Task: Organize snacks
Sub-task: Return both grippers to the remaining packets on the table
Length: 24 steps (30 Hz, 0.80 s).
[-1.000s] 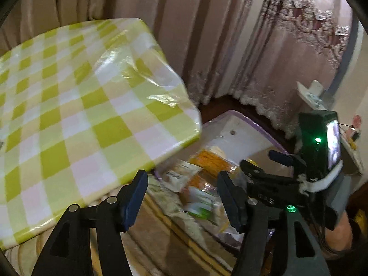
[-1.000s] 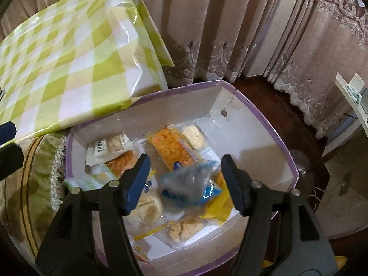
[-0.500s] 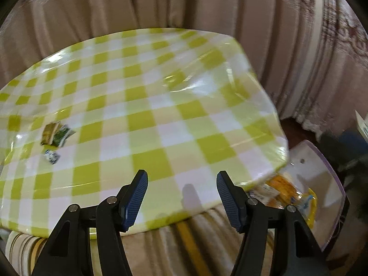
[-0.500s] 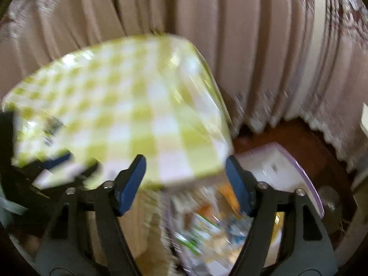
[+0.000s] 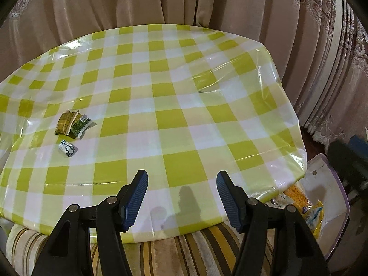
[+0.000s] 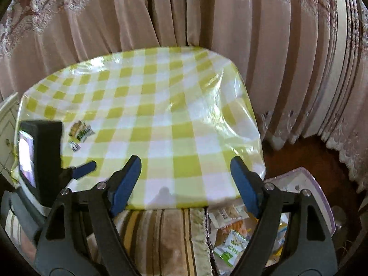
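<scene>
Three small snack packets lie on the yellow-checked tablecloth [image 5: 174,119] at the left: a brown one [image 5: 65,124], a green one [image 5: 80,126] and a blue-white one [image 5: 67,149]. They also show in the right wrist view [image 6: 80,132]. My left gripper [image 5: 181,195] is open and empty above the table's near edge. My right gripper [image 6: 186,181] is open and empty, also over the near edge. A white box with a purple rim [image 6: 322,197] on the floor at the right holds several snack bags [image 6: 232,241]. The left gripper's body [image 6: 39,161] shows at the left in the right wrist view.
Pink curtains [image 5: 184,0] hang close behind the table. A striped cloth [image 5: 184,253] hangs below the tablecloth at the front. A white cabinet [image 6: 7,119] stands at the far left. The right gripper's dark body [image 5: 347,161] is blurred at the right edge.
Both grippers have swung up and left, from over the box of snack bags to facing the table. The packets on the table have come into view. Both stay open and empty.
</scene>
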Available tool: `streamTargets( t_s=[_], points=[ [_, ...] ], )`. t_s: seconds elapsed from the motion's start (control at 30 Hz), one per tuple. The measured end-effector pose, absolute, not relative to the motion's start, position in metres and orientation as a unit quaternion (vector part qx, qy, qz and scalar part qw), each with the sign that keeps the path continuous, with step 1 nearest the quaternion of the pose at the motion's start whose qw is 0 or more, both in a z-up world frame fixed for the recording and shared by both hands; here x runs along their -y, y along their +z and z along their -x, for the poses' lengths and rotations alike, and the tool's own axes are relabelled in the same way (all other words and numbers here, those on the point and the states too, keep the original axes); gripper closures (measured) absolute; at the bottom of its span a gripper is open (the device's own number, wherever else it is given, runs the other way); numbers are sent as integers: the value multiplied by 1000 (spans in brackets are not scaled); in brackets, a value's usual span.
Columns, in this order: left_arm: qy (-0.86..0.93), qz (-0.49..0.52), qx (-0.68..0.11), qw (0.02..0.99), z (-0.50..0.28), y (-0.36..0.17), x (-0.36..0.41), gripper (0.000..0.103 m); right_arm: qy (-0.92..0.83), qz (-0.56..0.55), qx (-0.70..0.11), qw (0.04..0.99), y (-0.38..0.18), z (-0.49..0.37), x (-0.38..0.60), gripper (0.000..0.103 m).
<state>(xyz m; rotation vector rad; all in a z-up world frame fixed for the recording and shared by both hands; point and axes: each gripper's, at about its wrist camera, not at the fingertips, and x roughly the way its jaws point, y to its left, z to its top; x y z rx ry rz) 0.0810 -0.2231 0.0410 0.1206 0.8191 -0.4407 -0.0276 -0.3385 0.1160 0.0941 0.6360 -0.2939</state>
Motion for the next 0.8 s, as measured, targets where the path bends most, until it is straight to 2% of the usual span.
streamTargets(
  t_s=[0.17,0.27,0.5,0.57,0.8],
  points=[
    [-209,-54,-397,892,-84,41,220,40,-131,-76,-305,940,121,25,340,21],
    [-208,-51,-398,892,-87,41,218,40,-139,-57,-296,943,123,17,333,15],
    [-200,-48,-406,890,-99,35,206,40,-159,-67,-335,926,85,-4,336,16],
    [-199,-32,-415,887,-108,31,192,40,-160,-97,-346,920,70,-6,343,15],
    [-139,40,-441,886,-161,15,112,40,-159,-93,-400,898,36,-19,344,15]
  ],
)
